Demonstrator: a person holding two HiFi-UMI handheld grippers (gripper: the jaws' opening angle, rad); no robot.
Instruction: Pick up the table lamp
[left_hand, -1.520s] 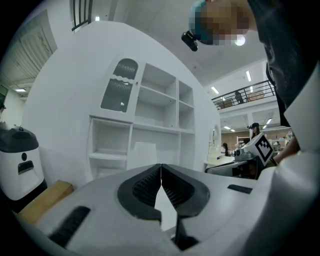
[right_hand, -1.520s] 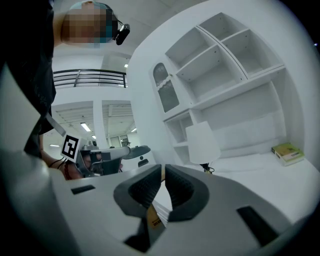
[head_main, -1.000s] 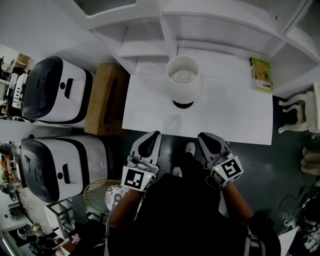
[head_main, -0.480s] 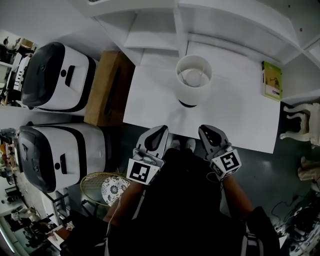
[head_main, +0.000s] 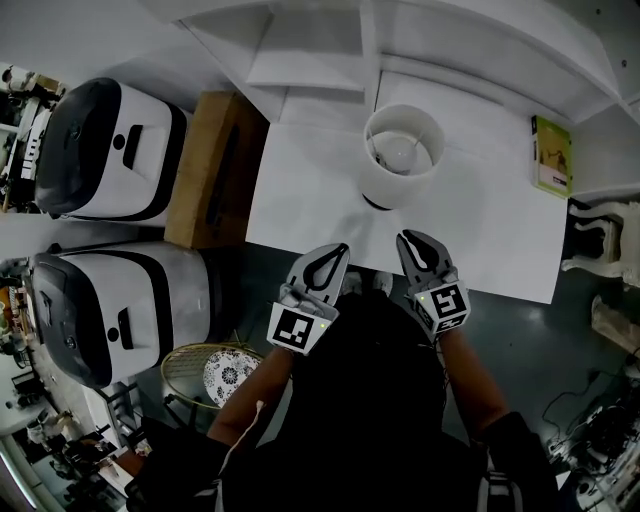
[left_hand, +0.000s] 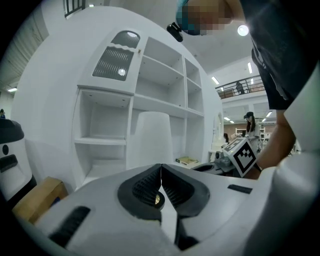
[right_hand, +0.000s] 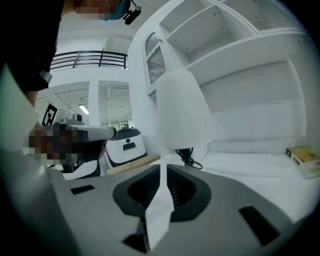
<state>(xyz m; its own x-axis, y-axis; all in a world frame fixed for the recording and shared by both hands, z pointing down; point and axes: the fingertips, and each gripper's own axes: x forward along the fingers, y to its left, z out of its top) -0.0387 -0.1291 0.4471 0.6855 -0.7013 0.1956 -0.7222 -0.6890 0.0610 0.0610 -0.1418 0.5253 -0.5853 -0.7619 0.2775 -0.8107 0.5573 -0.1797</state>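
White plastic jaws on the left gripper (head_main: 336, 250) are pressed together with nothing between them. The right gripper (head_main: 408, 240) is likewise closed and empty. Both hang at the near edge of the white table (head_main: 300, 200).

The table lamp (head_main: 402, 158) stands upright on that table at twelve o'clock from the tongs, clear of both.

Risks, as judged:
- Closed jaws reaching the wide shade would push it and could tip the lamp.
- A pinch on the shade alone may dent it or slip.
- The dark cord (right_hand: 188, 157) at the base may snag on a lift.

Count:
- Two grippers
- One lamp
- One book (head_main: 553, 155) at two o'clock
- One cardboard box (head_main: 212, 170) at ten o'clock
- Two white-and-black machines (head_main: 105, 150) beyond the box, at nine o'clock
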